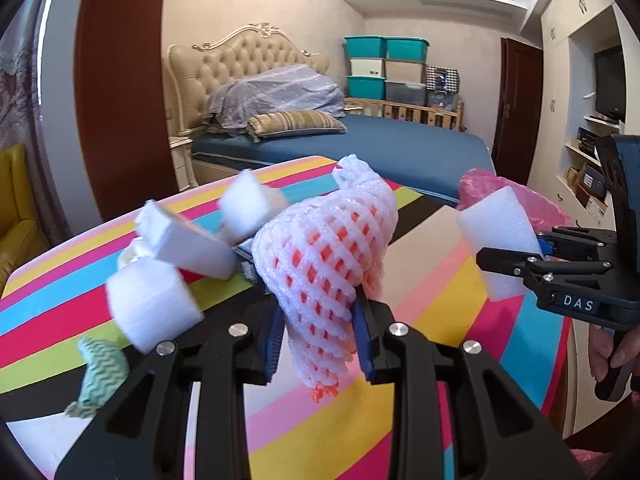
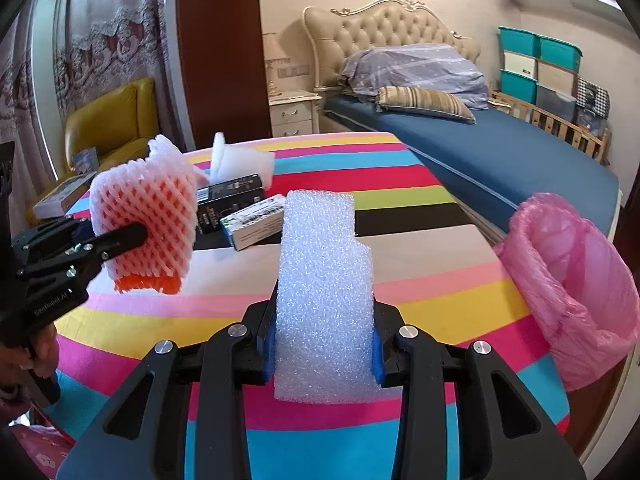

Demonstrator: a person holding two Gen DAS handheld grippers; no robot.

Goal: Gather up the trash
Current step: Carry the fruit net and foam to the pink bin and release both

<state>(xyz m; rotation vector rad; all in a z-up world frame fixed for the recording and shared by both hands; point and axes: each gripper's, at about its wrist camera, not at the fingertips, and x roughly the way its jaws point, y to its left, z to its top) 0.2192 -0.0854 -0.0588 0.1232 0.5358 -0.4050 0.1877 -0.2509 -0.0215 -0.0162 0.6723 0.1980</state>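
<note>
In the left wrist view the left gripper (image 1: 320,344) fills the lower middle of the frame, its blue pads pinched onto a white foam fruit net (image 1: 324,264) with an orange inner layer, which stands up between the fingers and is raised off the striped table (image 1: 440,300). To the left of the net, blurred white foam pieces (image 1: 160,300) lie scattered on the table, and a teal zigzag cloth (image 1: 100,376) sits at the lower left. At the right edge the right gripper (image 1: 516,256) is clamped on a white foam block (image 1: 496,236), with a hand (image 1: 612,356) on its handle below. In the right wrist view the right gripper (image 2: 324,352) occupies the lower middle, its pads pressed against both sides of the foam block (image 2: 324,300), which rises upright between them. A pink trash bag (image 2: 572,280) hangs open at the right edge of the table (image 2: 420,240), well apart from the block. At the left, the left gripper (image 2: 132,236) carries the fruit net (image 2: 144,220) above the table, and small cardboard boxes (image 2: 244,208) lie behind it near the centre.
</note>
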